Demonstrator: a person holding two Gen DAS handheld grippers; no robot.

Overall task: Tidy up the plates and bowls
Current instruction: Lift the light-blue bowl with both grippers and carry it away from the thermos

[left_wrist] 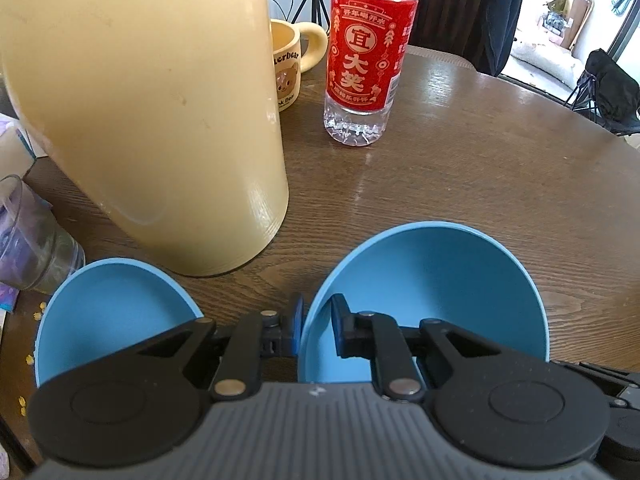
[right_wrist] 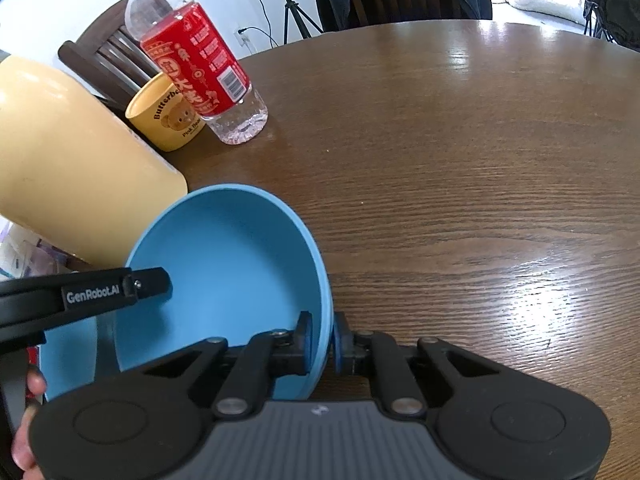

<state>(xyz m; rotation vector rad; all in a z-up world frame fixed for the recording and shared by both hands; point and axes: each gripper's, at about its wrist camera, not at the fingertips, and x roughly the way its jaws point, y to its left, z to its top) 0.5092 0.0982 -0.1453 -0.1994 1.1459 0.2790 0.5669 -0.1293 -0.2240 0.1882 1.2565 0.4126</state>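
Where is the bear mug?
In both views, the bear mug stands far left on the table, between the yellow jug and red-labelled bottle.

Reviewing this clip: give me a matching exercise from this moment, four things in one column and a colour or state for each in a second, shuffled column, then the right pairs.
Things:
1. water bottle
2. mug
3. right-hand bowl
4. tall jug

States:
A. plain cream yellow, no print
B. blue, rim clamped by both the left gripper and the right gripper
C. red label, clear base
D. yellow with a bear print

Pairs: 1-C, 2-D, 3-B, 4-A
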